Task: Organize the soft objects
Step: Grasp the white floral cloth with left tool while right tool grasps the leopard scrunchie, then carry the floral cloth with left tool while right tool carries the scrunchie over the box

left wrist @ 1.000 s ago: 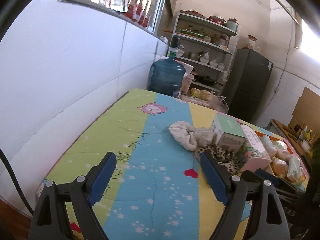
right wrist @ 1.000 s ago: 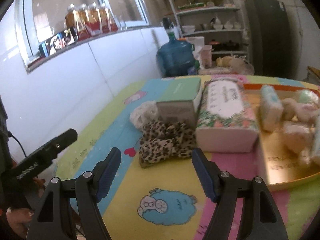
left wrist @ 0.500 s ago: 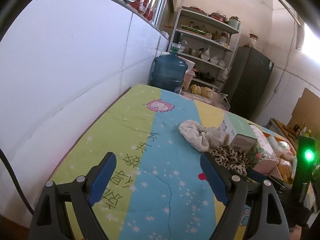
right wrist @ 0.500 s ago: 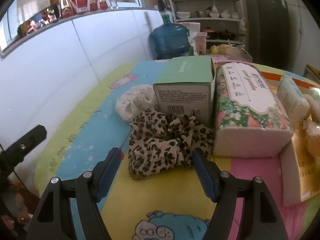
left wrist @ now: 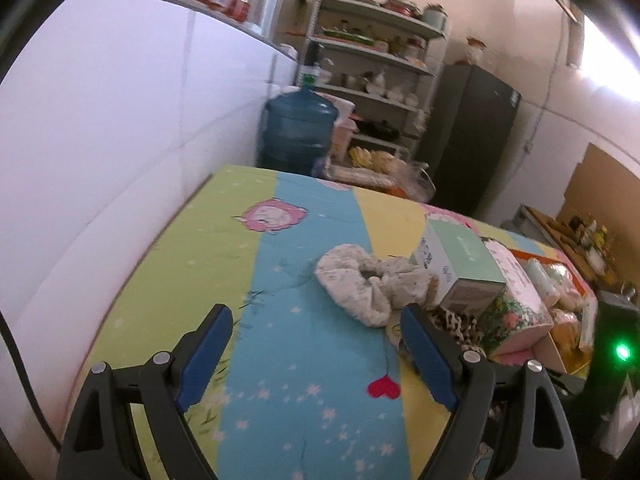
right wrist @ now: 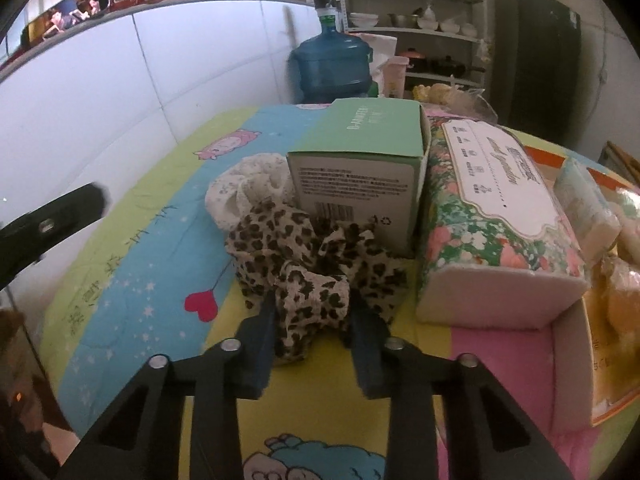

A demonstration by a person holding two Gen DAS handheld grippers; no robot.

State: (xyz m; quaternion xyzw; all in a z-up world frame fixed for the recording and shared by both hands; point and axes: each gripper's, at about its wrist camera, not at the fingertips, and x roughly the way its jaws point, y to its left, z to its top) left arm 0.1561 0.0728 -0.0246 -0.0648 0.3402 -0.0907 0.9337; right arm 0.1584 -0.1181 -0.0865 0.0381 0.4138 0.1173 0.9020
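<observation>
A leopard-print scrunchie (right wrist: 308, 268) lies on the colourful mat in front of a green box (right wrist: 360, 168). My right gripper (right wrist: 314, 312) has closed its blue pads on the near fold of the leopard scrunchie. A cream lace scrunchie (right wrist: 244, 184) lies just behind it to the left; in the left wrist view the cream scrunchie (left wrist: 368, 284) sits ahead between my fingers. My left gripper (left wrist: 316, 340) is open and empty above the blue stripe, short of the cream scrunchie. The leopard scrunchie (left wrist: 456, 324) shows partly behind my right finger.
A floral tissue pack (right wrist: 496, 216) lies right of the green box. An orange tray (right wrist: 576, 344) with wrapped soft packs stands at the right. A white wall runs along the left edge of the mat (left wrist: 168, 264). A water jug (left wrist: 300, 132) and shelves stand beyond.
My right gripper moved forward and closed on the leopard scrunchie. My left gripper moved forward toward the cream scrunchie and stays open.
</observation>
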